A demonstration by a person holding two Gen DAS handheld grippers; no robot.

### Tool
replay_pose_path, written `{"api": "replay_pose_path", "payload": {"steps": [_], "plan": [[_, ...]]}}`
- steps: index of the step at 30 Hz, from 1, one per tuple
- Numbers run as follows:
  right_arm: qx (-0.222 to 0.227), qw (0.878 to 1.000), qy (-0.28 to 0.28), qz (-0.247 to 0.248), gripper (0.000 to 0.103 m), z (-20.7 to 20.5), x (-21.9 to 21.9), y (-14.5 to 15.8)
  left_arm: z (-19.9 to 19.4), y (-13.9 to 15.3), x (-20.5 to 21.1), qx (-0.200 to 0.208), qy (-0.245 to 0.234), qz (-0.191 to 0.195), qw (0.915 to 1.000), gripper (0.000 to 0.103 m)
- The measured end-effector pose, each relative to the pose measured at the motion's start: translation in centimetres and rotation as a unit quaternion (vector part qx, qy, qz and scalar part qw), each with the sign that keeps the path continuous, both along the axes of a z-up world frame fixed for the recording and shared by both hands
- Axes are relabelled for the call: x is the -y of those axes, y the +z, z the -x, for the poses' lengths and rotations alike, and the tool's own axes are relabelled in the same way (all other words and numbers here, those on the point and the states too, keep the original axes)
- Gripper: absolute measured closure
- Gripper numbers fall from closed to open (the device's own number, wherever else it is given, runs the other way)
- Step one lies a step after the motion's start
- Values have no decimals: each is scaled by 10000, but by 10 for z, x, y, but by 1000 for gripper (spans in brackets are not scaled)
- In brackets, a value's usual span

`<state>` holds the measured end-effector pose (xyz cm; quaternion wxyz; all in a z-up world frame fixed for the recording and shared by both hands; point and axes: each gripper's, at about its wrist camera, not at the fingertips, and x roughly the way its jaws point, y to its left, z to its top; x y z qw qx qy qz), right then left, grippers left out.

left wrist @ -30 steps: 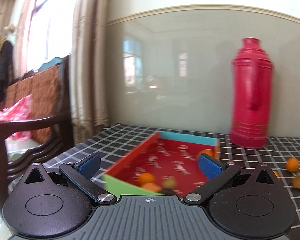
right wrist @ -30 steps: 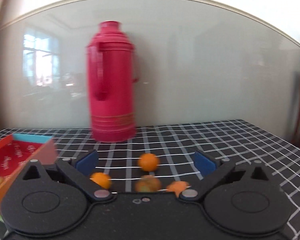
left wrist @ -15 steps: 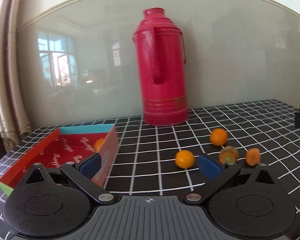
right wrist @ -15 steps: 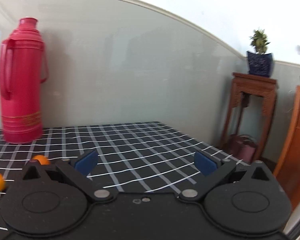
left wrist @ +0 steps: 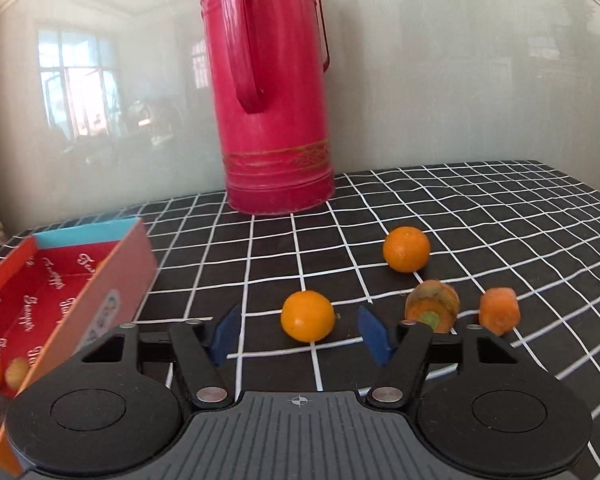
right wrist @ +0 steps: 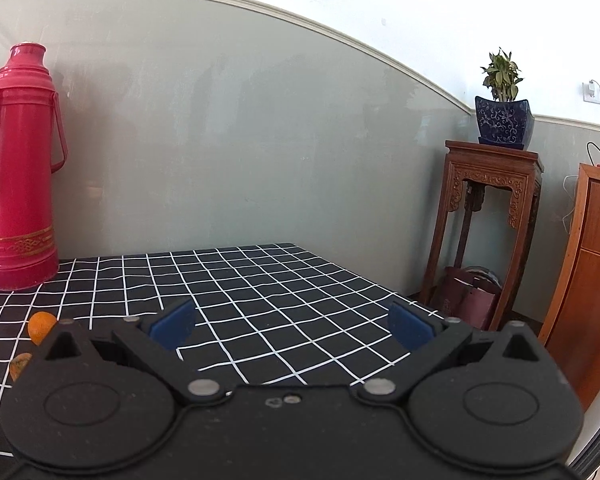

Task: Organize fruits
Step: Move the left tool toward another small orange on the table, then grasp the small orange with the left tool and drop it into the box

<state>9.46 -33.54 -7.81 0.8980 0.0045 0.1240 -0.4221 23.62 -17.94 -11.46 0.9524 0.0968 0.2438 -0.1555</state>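
Left gripper [left wrist: 300, 332] is closing around the near orange fruit [left wrist: 307, 315], pads not touching yet. I should centre it before squeezing, so it cannot roll. Right gripper [right wrist: 292, 326] stays wide and empty.

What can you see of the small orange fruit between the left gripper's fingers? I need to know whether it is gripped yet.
The orange fruit is small, round and smooth, bright orange with a glossy highlight, and looks whole. It rests on the black checked tablecloth, apart from the other orange and the two cut pieces to its right. It lies between the blue pads of the left gripper, whose jaws are closing; gaps show on both sides, so nothing grips it yet.
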Motion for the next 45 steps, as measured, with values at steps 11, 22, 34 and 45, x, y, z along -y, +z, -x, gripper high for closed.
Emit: {"api": "replay_pose_path", "payload": {"steps": [11,22,34,45], "plan": [[2,9996,212,-160,6,-4,1,-2,-30,-12,0,-673,-20,373,9970,66],[53,9991,366,-198,6,-4,-2,2,-9,1,-6,-5,159,256,9995,67],[-9,9975,693,-149,6,-13,-23,2,5,36,-87,967,1794,-20,9790,67],[-89,9916,1294,-12,6,-23,-48,0,-25,27,-150,-127,2667,446,9627,66]]}}
